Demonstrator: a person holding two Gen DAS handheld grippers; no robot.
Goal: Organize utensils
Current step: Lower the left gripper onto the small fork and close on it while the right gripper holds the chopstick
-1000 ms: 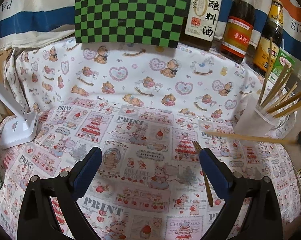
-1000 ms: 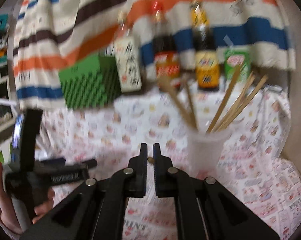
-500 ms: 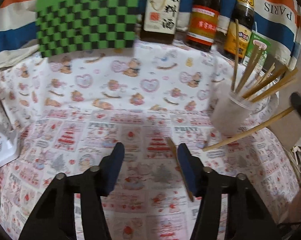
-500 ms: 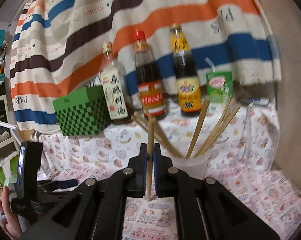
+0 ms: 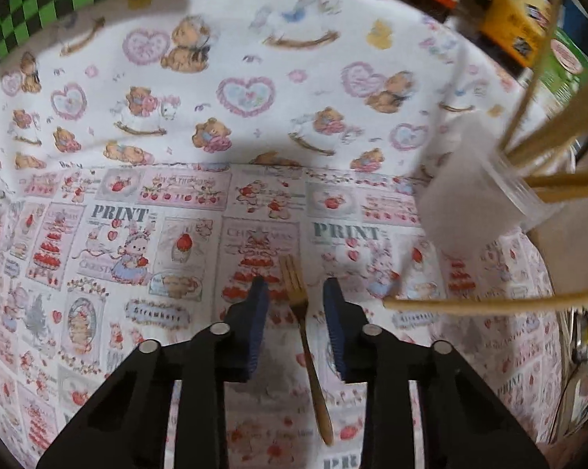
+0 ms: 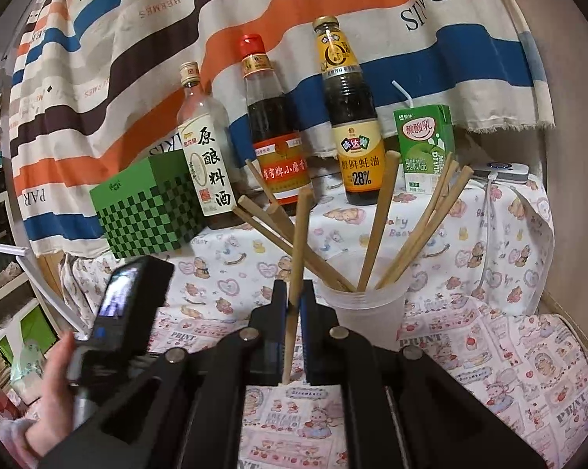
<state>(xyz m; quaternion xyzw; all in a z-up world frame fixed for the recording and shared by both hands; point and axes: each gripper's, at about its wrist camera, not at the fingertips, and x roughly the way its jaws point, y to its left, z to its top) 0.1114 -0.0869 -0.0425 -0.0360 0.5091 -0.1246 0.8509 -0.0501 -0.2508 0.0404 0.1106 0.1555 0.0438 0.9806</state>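
Note:
A gold fork [image 5: 302,312] lies on the patterned cloth, tines away from me. My left gripper [image 5: 294,287] is open and low over it, one blue pad on each side of the fork's neck, not touching. My right gripper [image 6: 294,293] is shut on a wooden chopstick [image 6: 298,242], held nearly upright just left of a clear plastic cup [image 6: 362,308] that holds several chopsticks. The cup [image 5: 477,191] and the held chopstick [image 5: 489,301] also show at the right of the left wrist view.
Three sauce bottles [image 6: 278,133], a green drink carton [image 6: 425,144] and a green checkered box [image 6: 149,207] stand along the back against a striped cloth. A white lamp arm [image 6: 40,273] is at the left. The person's hand [image 6: 55,383] holds the left gripper.
My left gripper has moved down and forward over the fork and its jaws have narrowed around it. My right gripper holds the chopstick closer to the cup.

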